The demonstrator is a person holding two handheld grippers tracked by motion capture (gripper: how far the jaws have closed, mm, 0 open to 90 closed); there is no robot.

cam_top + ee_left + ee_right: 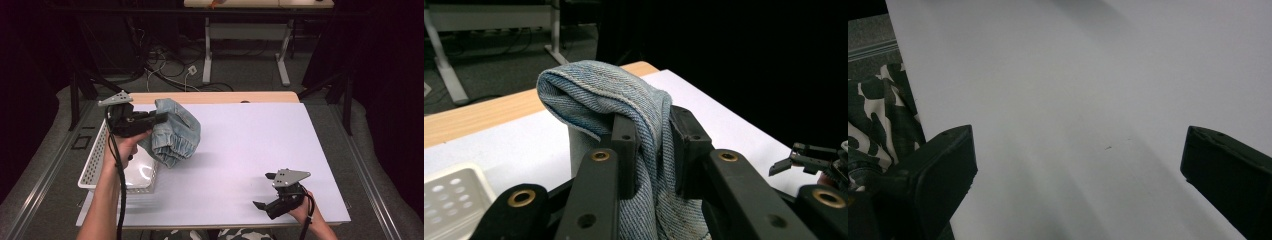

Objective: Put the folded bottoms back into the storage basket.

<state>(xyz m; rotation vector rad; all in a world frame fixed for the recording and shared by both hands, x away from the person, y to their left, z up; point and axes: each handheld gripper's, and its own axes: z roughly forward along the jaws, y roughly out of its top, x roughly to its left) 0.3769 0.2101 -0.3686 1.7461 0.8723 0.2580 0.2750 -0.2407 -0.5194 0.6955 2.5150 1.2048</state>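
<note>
1. High view: my left hand-held gripper point(159, 118) is at the far left of the table point(250, 150), raised above the surface, with its jaws clamped on a bunched piece of blue denim point(175, 132). The denim hangs from the jaws in a rumpled bundle, its gathered hem lowest, just right of a white perforated basket point(92, 162) that sits at the table's left edge. My left hand point(122, 145) is wrapped around the grip, over the basket's far end. My right hand-held gripper point(266, 192) rests low at the near right of the table, well apart from the denim, its jaws spread with nothing between them; my right hand point(302, 210) holds it from behind.

2. Left gripper view: the two black jaws pinch a fold of the denim point(624, 100) between them. The cloth arches up and over the left jaw and falls down between both. A corner of the basket point(454, 195) shows at the lower left. The white table point(514, 145) lies beyond, with its wooden far edge behind. My right hand-held gripper point(791, 162) shows small at the right edge.

3. Right gripper view: my own two jaws stand wide apart at either side over bare white table point(1073, 100). A patch of camouflage-patterned fabric point(878, 120) shows at the left, beyond the table's edge.
</note>
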